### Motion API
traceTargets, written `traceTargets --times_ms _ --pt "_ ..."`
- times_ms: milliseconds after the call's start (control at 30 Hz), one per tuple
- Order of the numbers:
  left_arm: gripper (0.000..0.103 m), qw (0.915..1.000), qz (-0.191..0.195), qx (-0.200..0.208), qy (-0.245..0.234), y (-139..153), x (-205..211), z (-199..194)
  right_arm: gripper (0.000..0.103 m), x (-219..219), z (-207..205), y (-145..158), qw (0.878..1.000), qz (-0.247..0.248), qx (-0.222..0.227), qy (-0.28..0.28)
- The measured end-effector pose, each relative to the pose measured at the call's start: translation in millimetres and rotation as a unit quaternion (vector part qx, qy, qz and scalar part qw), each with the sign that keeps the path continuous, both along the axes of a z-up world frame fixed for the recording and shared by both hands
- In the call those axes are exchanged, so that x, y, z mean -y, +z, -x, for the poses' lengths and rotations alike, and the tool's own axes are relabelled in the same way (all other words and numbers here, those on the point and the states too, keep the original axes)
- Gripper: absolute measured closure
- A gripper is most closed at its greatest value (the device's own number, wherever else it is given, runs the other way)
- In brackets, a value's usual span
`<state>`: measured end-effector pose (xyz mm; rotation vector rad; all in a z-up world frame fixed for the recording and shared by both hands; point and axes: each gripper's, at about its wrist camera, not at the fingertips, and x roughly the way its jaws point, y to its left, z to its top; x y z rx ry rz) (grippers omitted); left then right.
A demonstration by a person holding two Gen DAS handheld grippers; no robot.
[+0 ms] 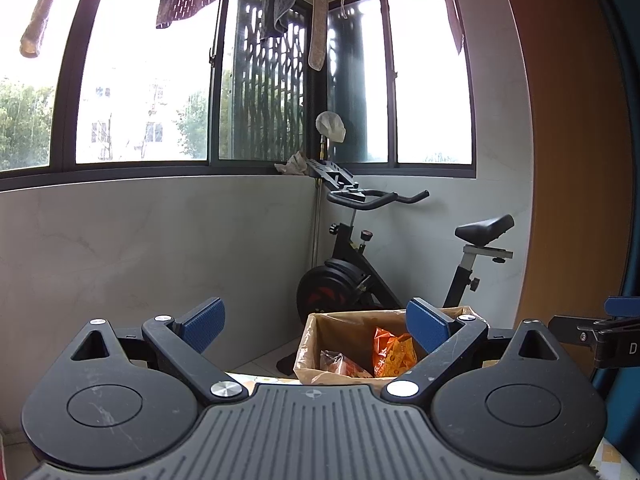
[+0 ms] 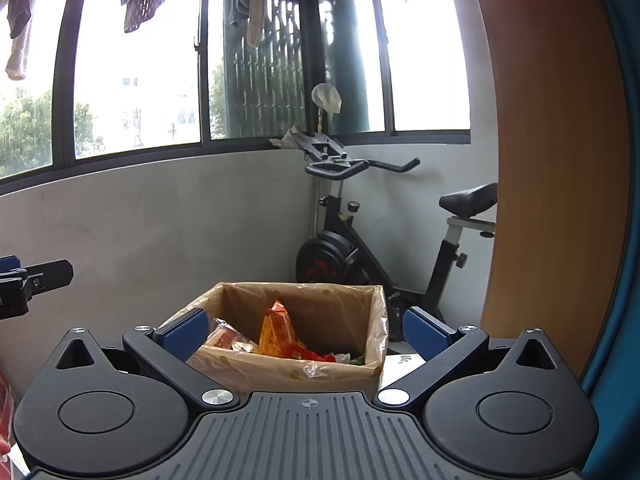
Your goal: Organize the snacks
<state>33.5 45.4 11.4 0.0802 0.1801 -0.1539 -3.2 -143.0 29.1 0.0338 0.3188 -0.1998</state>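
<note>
Left gripper (image 1: 316, 330) and right gripper (image 2: 306, 332): jaws spread wide, both empty. Snacks (image 2: 280, 332) sit inside the lined box (image 2: 288, 372), which stands on the worktop just ahead of both grippers.

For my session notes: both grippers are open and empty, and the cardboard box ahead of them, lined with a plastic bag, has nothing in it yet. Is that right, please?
Not quite. The cardboard box already holds snacks: an orange packet stands among others, as the right wrist view shows. The rest holds: its plastic bag liner is there, and the left gripper and right gripper are open and empty.
</note>
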Motion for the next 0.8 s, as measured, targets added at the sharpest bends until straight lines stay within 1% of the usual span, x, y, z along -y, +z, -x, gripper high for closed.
traceTargets --times_ms 367,533,800 --pt "0.005 1.0 0.007 -0.005 -0.001 -0.1 -3.0 0.2 0.0 0.3 1.5 -2.0 1.0 0.0 0.002 0.002" --pt "0.005 0.9998 0.016 -0.013 -0.006 -0.3 -3.5 -3.2 0.0 0.9 2.9 -0.6 1.0 -0.001 0.003 -0.001" --pt "0.005 0.9997 0.017 -0.014 -0.004 -1.0 -0.7 -2.1 0.0 0.6 2.2 -1.8 1.0 -0.002 0.0 -0.003"
